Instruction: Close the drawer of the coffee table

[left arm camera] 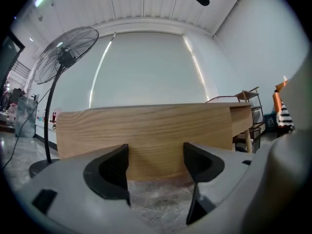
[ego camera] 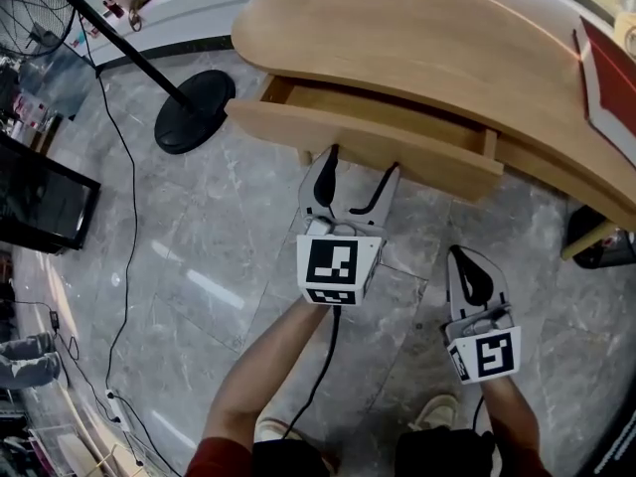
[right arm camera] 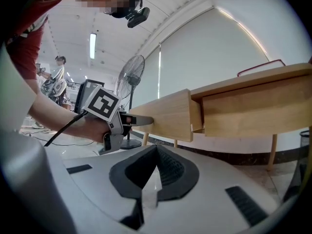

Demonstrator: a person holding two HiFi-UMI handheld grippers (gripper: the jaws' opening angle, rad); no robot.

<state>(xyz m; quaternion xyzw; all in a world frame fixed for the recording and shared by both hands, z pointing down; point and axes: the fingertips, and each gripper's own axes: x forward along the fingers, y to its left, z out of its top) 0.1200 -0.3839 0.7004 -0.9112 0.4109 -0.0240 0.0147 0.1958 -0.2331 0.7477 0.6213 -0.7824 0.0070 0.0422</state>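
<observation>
The light wooden coffee table (ego camera: pixel 427 38) has its drawer (ego camera: pixel 368 139) pulled out toward me, its inside showing. My left gripper (ego camera: pixel 356 172) is open, its black fingertips at or touching the drawer's front panel (left arm camera: pixel 146 135), which fills the left gripper view between the jaws. My right gripper (ego camera: pixel 469 271) hangs shut and empty below the drawer's right end, apart from it. In the right gripper view the drawer (right arm camera: pixel 168 116) juts out from the table (right arm camera: pixel 258 101), with the left gripper (right arm camera: pixel 139 122) against its front.
A standing fan's black round base (ego camera: pixel 194 112) and pole sit left of the table, cables trailing over the grey marble floor. A dark screen (ego camera: pixel 40 202) stands at the far left. A red tray (ego camera: pixel 606 78) lies on the tabletop at right. My shoes show at the bottom.
</observation>
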